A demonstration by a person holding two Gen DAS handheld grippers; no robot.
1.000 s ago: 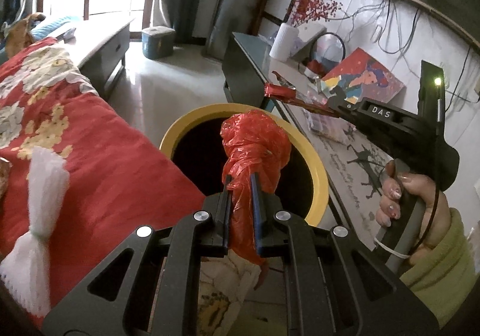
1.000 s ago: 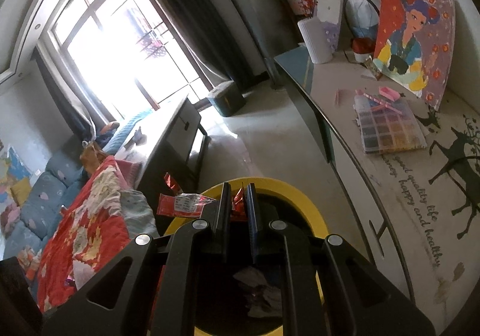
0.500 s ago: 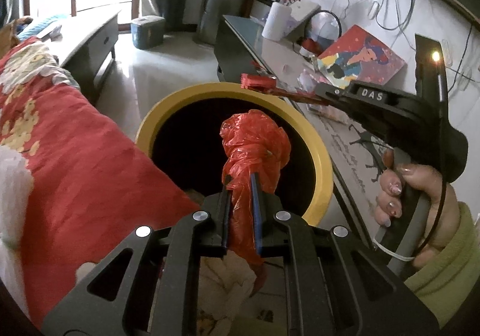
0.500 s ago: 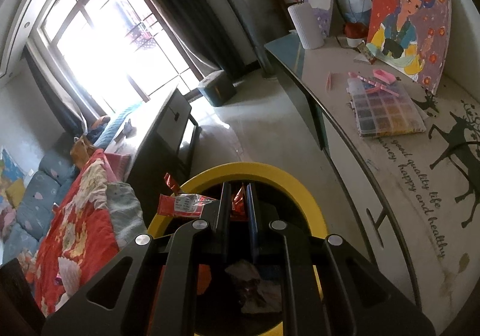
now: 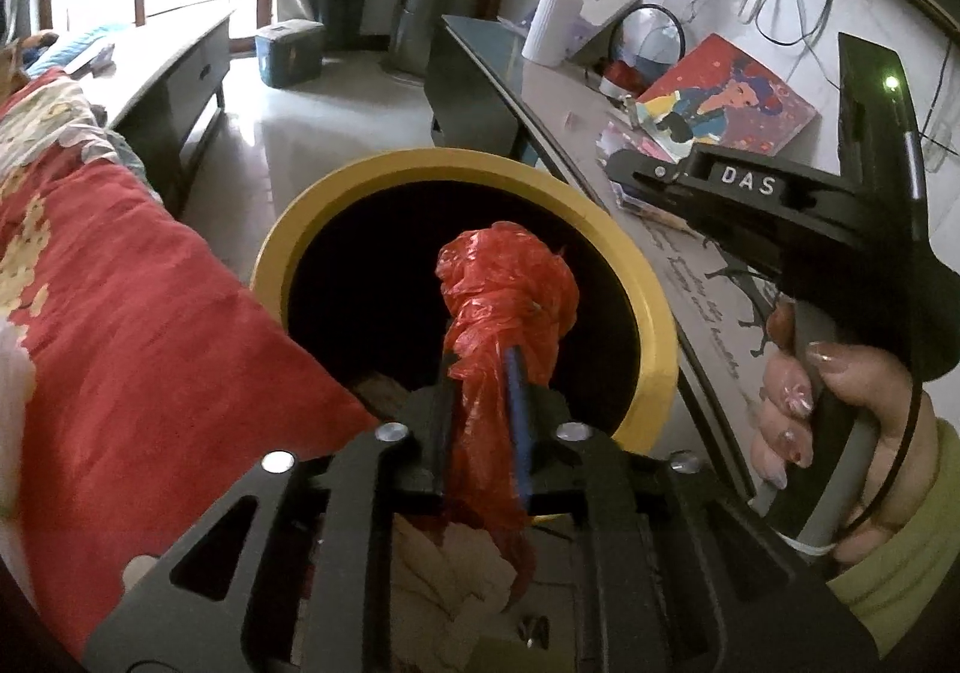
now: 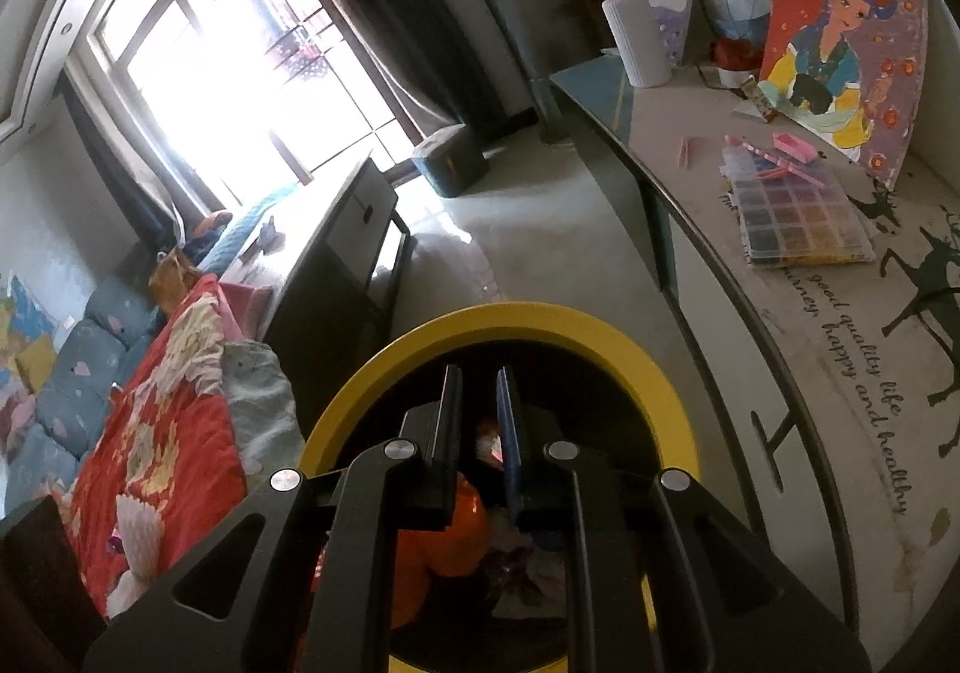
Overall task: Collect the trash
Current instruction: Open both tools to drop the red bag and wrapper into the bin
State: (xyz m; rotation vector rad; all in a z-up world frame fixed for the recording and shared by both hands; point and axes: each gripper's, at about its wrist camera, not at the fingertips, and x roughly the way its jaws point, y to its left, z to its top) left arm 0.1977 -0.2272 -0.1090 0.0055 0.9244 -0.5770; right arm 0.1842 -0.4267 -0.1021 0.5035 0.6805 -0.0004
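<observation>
A yellow-rimmed bin (image 5: 336,205) with a dark inside stands on the floor under both grippers. My left gripper (image 5: 483,367) hangs over its mouth with a crumpled red plastic bag (image 5: 510,283) upright between its fingers. Its jaws are opening and the pads still touch the bag's twisted neck. My right gripper (image 6: 479,379) is over the same bin (image 6: 600,337). Its jaws are opening, with a narrow gap and nothing between them. A red snack wrapper (image 6: 489,442) lies below among other trash. In the left wrist view the right gripper (image 5: 612,172) reaches in from the right, held by a hand (image 5: 840,391).
A red flowered blanket (image 5: 120,313) lies against the bin's left side. A long white counter (image 6: 840,373) runs along the right, with a bead box (image 6: 804,229) and a painting (image 6: 840,60) on it. A dark low table (image 6: 348,253) and a teal box (image 5: 288,54) stand farther back.
Both grippers sank closer over the bin. The red wrapper left the right gripper's jaws and now lies in the bin. The left gripper's fingers stand slightly wider around the red bag.
</observation>
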